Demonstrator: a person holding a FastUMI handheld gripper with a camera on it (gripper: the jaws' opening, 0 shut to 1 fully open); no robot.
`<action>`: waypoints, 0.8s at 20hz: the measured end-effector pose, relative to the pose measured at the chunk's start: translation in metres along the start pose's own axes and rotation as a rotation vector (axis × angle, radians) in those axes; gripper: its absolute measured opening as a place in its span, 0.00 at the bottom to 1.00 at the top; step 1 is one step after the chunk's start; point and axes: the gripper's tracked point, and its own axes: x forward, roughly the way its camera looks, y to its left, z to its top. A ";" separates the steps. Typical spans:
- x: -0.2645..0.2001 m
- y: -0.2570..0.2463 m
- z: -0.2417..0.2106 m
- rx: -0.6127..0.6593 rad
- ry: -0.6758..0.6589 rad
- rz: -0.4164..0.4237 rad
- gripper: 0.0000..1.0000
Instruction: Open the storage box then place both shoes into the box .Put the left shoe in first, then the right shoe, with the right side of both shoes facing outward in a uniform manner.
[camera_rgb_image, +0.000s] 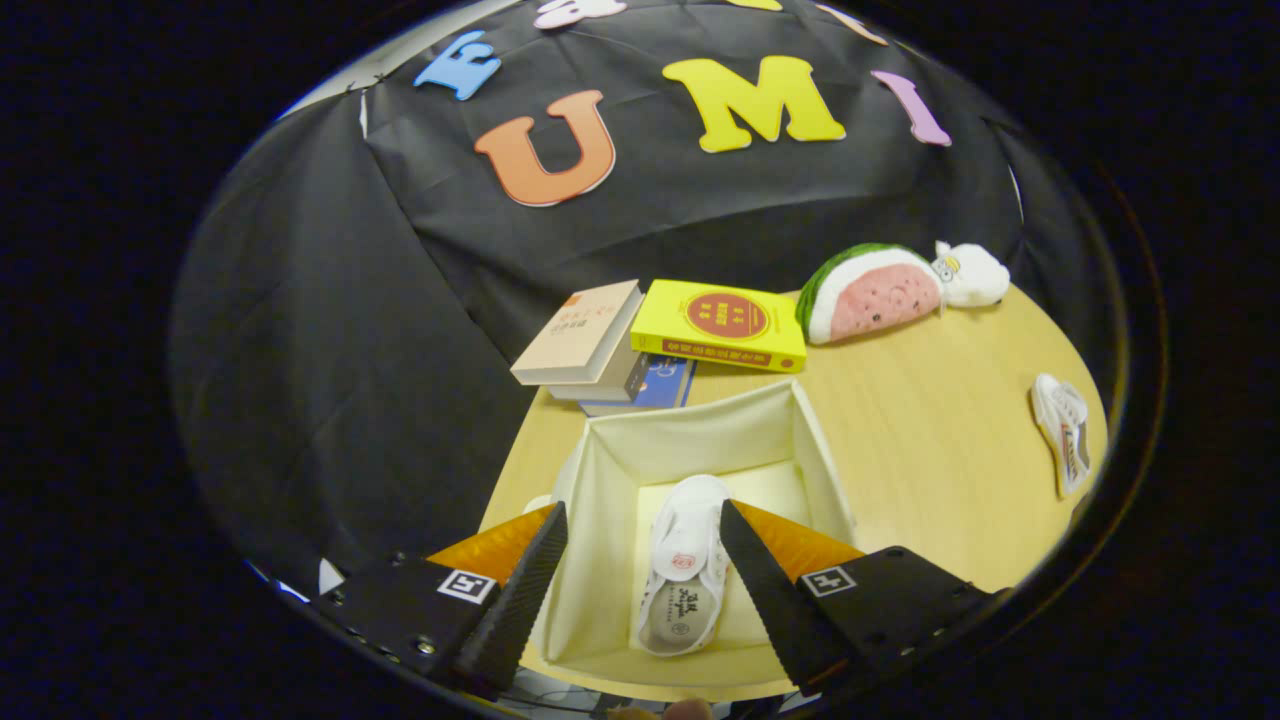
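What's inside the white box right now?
One white shoe lies inside the box, between the open gripper fingers, opening up. The fingers cover the box's near corners, so those stay hidden. The second shoe lies outside on the table.

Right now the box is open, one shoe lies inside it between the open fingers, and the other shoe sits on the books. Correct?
Not quite. The other shoe lies on the table, off beyond the box, not on the books. The gripper view confirms the rest: one shoe inside, hand-held gripper open.
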 end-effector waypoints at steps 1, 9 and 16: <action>-0.013 -0.008 0.007 -0.025 -0.028 0.001 0.95; -0.120 -0.123 0.047 -0.152 -0.213 -0.058 0.96; -0.178 -0.268 0.051 -0.134 -0.233 -0.152 0.96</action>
